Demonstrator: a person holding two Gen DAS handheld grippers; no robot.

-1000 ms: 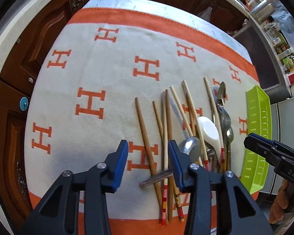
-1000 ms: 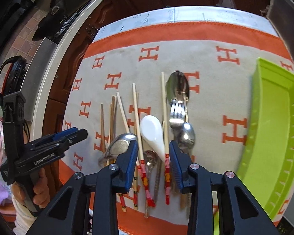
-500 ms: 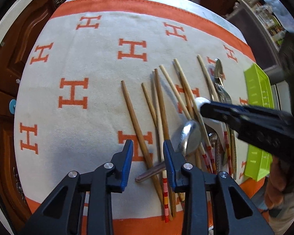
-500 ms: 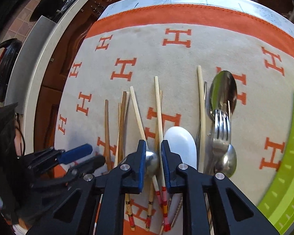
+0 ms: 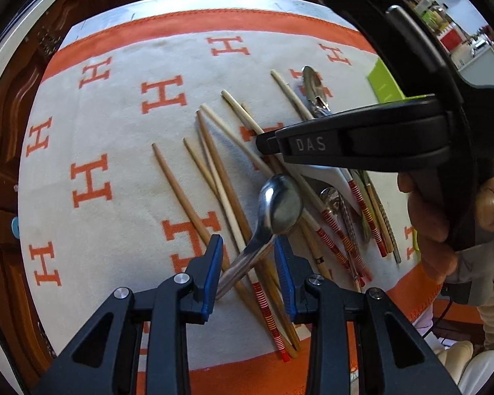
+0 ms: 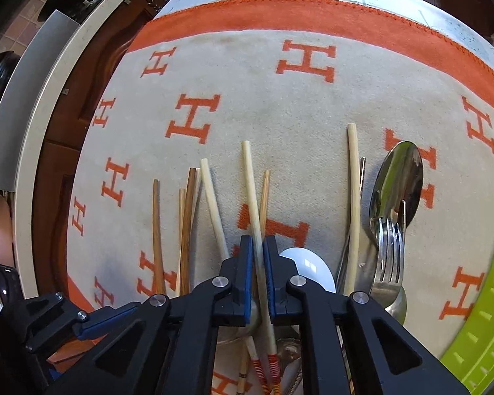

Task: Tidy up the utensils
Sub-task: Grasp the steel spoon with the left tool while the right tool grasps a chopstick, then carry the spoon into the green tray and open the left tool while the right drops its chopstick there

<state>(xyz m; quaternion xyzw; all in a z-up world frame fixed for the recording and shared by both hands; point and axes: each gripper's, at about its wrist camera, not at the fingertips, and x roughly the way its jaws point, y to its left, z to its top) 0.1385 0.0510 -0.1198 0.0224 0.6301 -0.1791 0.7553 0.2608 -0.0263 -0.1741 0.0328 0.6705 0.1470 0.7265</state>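
Observation:
Several wooden chopsticks [image 5: 214,177], metal spoons and a fork lie in a loose pile on a cream cloth with orange H marks [image 5: 115,131]. My left gripper [image 5: 248,256] is open, its blue pads on either side of the handle of a steel spoon [image 5: 281,205] that lies across the chopsticks. My right gripper [image 6: 257,256] is nearly shut around a pale chopstick [image 6: 252,191]; I cannot tell if it grips. The right gripper's black body [image 5: 362,138] crosses the left wrist view over the white ceramic spoon [image 6: 308,268].
A lime green tray [image 6: 477,329] stands at the right edge of the cloth. A large steel spoon [image 6: 398,181] and a fork [image 6: 388,256] lie beside it. Dark wooden cabinets [image 5: 3,131] lie beyond the table's left edge.
The right gripper has moved forward over the pile and narrowed around a pale chopstick. The left gripper has closed in around the steel spoon's handle, jaws narrower than before.

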